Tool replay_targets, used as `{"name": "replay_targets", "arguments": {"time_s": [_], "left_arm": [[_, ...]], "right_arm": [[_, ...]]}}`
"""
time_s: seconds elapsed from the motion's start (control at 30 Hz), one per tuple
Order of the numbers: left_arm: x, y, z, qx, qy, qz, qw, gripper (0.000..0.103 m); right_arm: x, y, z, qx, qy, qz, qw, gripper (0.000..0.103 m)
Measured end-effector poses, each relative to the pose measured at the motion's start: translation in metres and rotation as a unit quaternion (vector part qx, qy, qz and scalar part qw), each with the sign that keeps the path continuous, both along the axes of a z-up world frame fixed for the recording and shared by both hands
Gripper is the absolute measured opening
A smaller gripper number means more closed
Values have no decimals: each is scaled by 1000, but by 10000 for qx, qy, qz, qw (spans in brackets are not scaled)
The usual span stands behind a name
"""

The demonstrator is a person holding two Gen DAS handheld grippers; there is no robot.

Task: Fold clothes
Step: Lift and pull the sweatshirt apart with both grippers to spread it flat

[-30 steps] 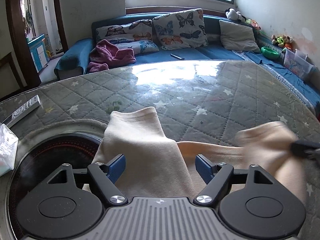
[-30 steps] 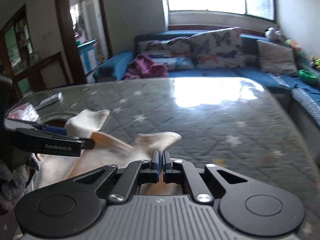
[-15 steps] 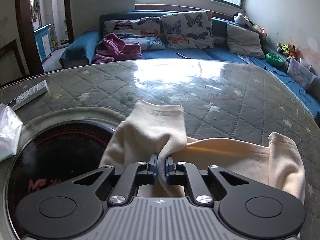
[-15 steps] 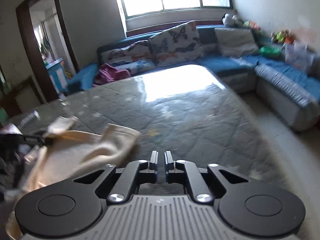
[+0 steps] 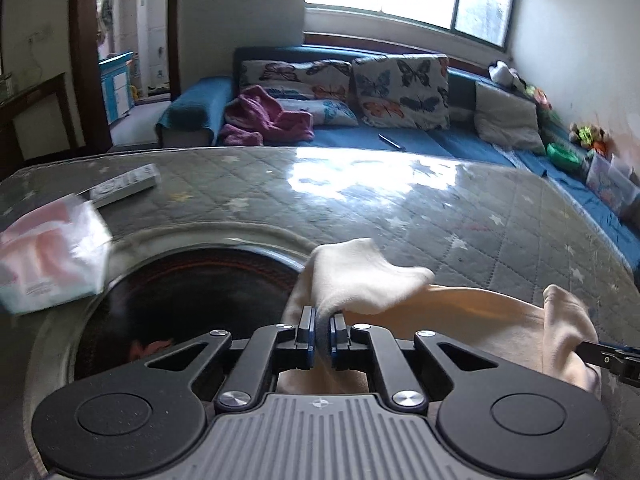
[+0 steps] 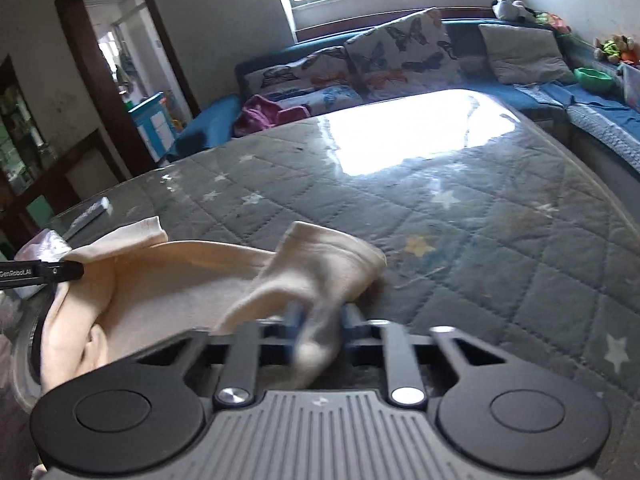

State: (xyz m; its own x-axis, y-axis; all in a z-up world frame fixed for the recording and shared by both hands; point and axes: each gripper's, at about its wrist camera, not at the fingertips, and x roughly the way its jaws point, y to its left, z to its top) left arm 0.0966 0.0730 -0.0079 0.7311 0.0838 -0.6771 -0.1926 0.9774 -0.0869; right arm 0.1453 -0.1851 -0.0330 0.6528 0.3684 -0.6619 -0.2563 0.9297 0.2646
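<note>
A cream garment (image 5: 472,320) lies bunched at the near edge of the grey quilted table (image 5: 360,200). My left gripper (image 5: 322,334) is shut on its left leg, whose cuff (image 5: 360,272) flops forward. In the right wrist view the same garment (image 6: 192,280) spreads to the left. My right gripper (image 6: 320,320) holds the right leg between its fingers, blurred by motion, with the jaws a little apart around the cloth. The right gripper's tip (image 5: 608,358) shows at the left view's right edge, and the left gripper's tip (image 6: 40,272) at the right view's left edge.
A dark round inset (image 5: 180,300) sits in the table under the garment's left side. A plastic packet (image 5: 48,252) and a white remote (image 5: 124,188) lie at the left. A blue sofa (image 5: 400,140) with pillows and a purple cloth (image 5: 264,120) stands behind the table.
My left gripper closed on the left leg and has lifted it back. My right gripper swung away, came back and now has the right leg between its fingers.
</note>
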Motion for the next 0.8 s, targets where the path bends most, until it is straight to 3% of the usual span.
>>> {"name": "replay_targets", "arguments": {"time_s": [0.3, 0.57, 0.7, 0.8], "left_arm": [[-80, 44, 12, -192, -140, 587, 9980, 7], [-167, 70, -8, -268, 268, 902, 9952, 7], [-198, 67, -24, -406, 588, 795, 9943, 6], [-212, 61, -25, -405, 546, 755, 9948, 7]], "right_arm": [[-55, -37, 25, -374, -679, -629, 9950, 4], [-119, -90, 50, -745, -1220, -1417, 9795, 4], [-127, -110, 42, -897, -1063, -1698, 9756, 4], [-130, -124, 32, -1005, -886, -1892, 9728, 5]]}}
